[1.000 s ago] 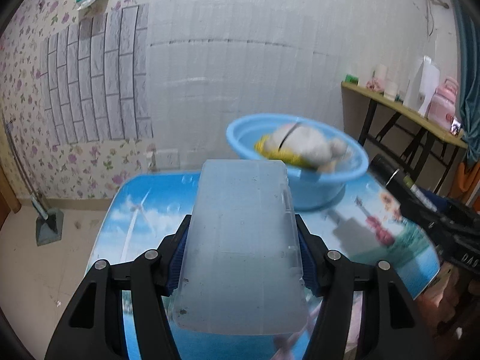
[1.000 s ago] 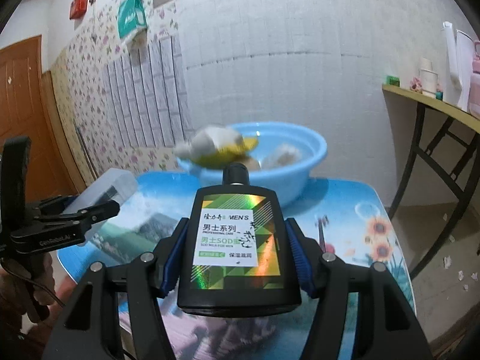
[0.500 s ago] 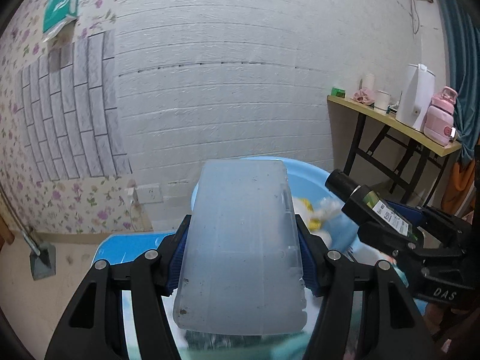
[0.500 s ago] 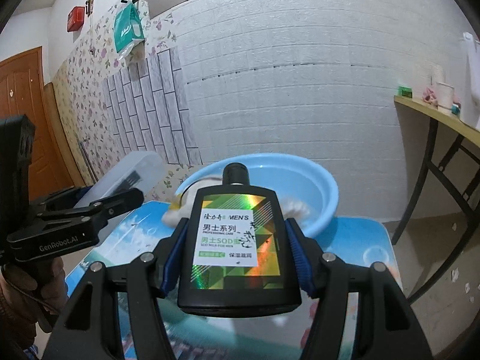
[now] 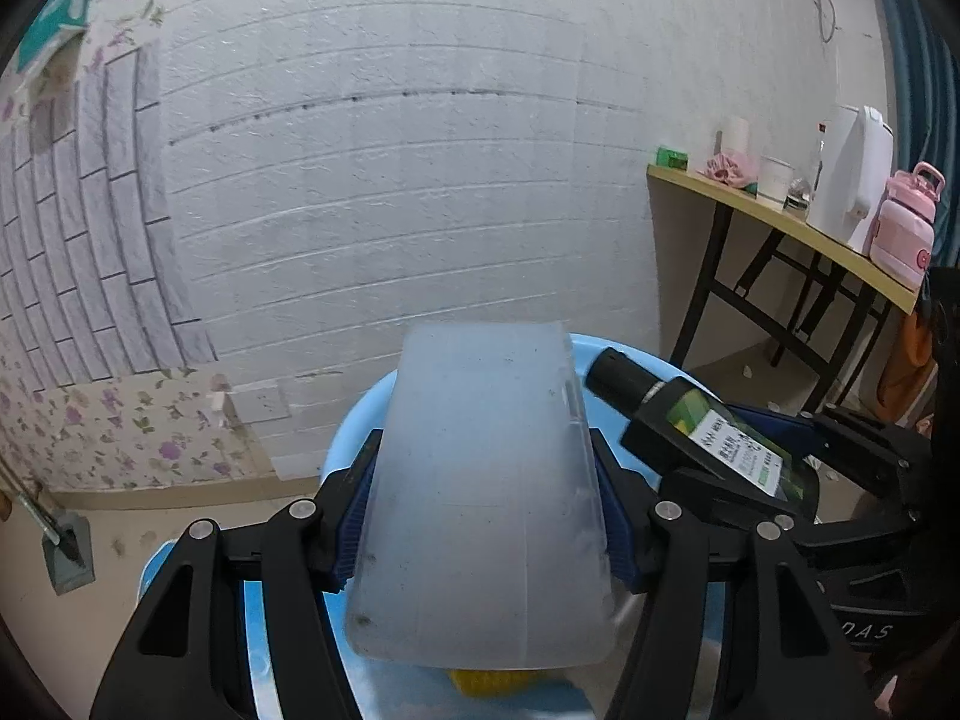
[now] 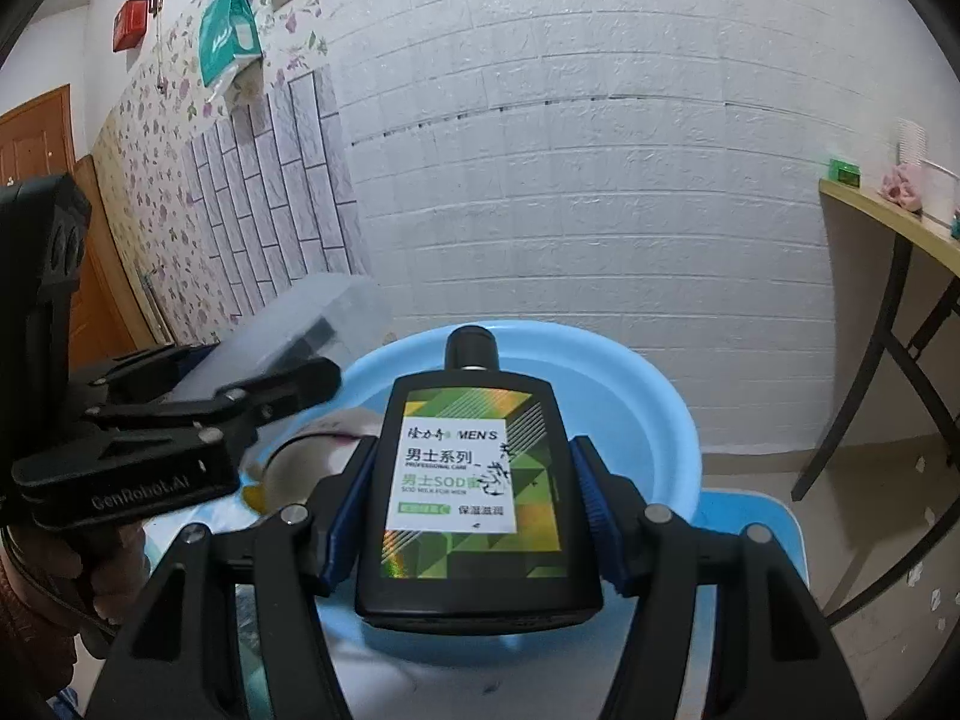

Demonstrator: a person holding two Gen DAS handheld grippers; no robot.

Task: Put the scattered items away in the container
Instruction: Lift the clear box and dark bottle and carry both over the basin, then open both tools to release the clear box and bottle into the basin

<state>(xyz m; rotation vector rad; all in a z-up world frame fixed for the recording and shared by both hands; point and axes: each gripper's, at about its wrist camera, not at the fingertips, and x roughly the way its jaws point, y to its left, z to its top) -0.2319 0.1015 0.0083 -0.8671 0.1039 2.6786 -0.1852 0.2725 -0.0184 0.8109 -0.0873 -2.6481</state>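
**Both grippers loaded, over the basin**

I see the left gripper (image 5: 483, 516) clamped on a frosted translucent rectangular plastic case (image 5: 480, 498), blue pads pressed to both its long sides. The right gripper (image 6: 471, 510) is closed around a flat black lotion bottle with a green-gold holographic label (image 6: 474, 480), cap pointing forward. Both items hang above the round light-blue plastic basin (image 6: 636, 396), side by side and near each other. Inside the basin I make out a white and yellow soft item (image 6: 312, 450), partly hidden. The basin sits on a blue printed tabletop (image 6: 762, 516)
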